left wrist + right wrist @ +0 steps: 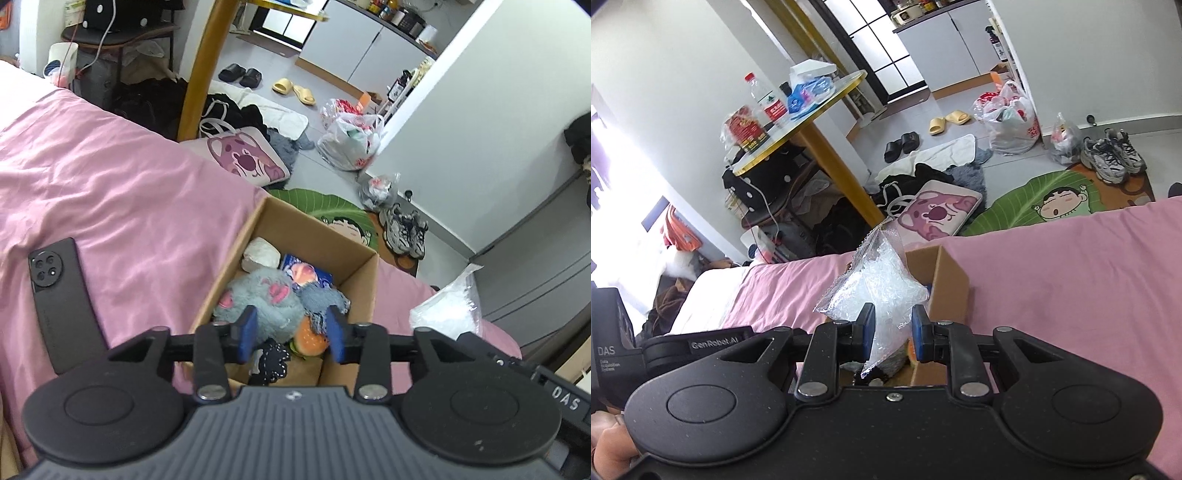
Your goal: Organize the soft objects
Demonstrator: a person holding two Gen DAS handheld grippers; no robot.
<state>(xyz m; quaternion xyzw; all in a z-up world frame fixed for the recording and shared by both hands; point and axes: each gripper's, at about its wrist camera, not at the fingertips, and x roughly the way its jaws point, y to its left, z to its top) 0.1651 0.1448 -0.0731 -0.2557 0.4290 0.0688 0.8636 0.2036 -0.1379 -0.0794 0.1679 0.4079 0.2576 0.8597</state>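
Right claw (893, 334) pinches the clear crinkly plastic bag (877, 286) mid-frame above the brown cardboard box (951, 284) on the pink bed, left claw (291, 328) gaping empty — a thin, slippery grip might let it fall outside.

Below the spread jaws of the left gripper (291, 332), the open brown cardboard box (325, 236) is crowded with a grey plush toy (258, 306), leaving bare floor only at its near end. Left of the jaws, a black phone (61, 299) lies on the pink bedsheet (122, 192).
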